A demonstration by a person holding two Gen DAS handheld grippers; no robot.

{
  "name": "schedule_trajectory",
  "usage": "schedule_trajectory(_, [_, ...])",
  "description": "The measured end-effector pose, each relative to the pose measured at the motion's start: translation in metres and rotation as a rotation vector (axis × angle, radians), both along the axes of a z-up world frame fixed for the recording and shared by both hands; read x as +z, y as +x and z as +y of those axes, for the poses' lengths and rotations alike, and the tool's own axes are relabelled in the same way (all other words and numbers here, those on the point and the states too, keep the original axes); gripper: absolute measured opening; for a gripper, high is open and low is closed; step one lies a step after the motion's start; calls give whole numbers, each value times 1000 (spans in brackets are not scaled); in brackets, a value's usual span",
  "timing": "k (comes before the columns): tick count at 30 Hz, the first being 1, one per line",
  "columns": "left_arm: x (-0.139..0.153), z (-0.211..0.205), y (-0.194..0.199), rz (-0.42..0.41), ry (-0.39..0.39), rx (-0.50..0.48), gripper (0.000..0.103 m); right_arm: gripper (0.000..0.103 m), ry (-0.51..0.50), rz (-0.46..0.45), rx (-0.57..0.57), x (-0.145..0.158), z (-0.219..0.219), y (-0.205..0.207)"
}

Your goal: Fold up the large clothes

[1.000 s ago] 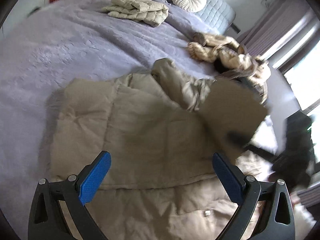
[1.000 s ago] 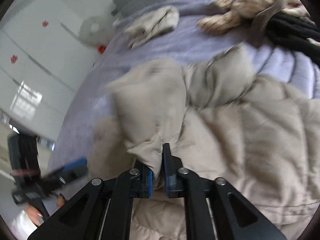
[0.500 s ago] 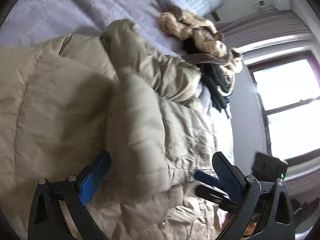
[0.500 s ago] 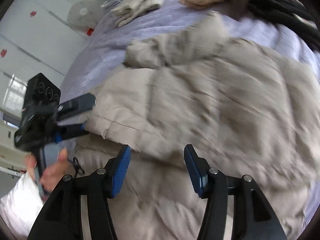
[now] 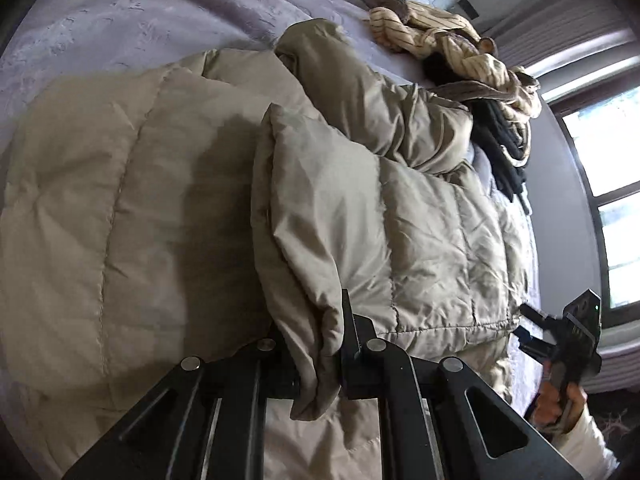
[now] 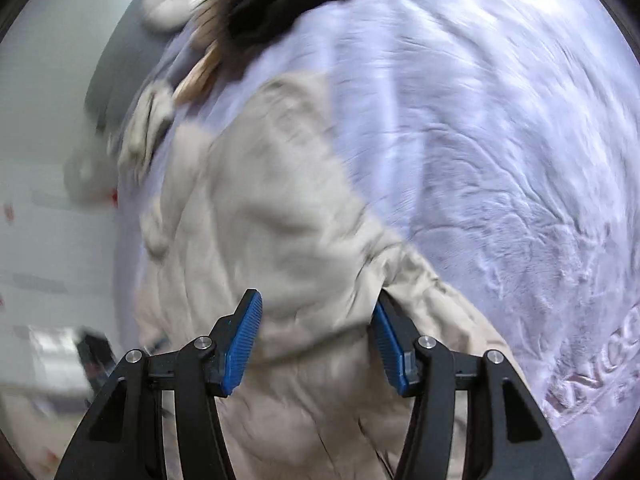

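Purple bedding (image 5: 120, 20) lies under a big tan puffy coat (image 5: 120, 200). Nearest, the left gripper (image 5: 320, 360) pinches a folded coat flap, which runs away toward the far right. The right gripper (image 6: 316, 340) is closing, the coat hem between its pads, probably untouched. Farther off lies a clothes pile (image 5: 460, 40).

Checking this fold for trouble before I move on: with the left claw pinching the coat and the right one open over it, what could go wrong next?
1. The left claw pinches only a thin bunched edge of the puffy coat; slick fabric may slip out when lifted.
2. The right claw is closing over the coat in a blurred view, so it may grab a stray fold.
3. The sleeve lies loose near the pile of clothes and could drag into it.
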State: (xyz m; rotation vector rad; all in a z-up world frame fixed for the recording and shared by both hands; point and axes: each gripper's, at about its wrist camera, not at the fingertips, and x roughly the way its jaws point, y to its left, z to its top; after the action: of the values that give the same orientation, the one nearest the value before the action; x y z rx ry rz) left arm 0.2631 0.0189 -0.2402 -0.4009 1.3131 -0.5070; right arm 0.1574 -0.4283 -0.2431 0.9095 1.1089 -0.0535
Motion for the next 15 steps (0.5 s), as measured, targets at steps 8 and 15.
schedule_trajectory(8, [-13,10,1,4,43,27,14,59,58,-149,-8,32,-24,-3])
schedule_trajectory(15, [-19,9,0,7,53,30,14,67,224,-150,-35,4,-66,46])
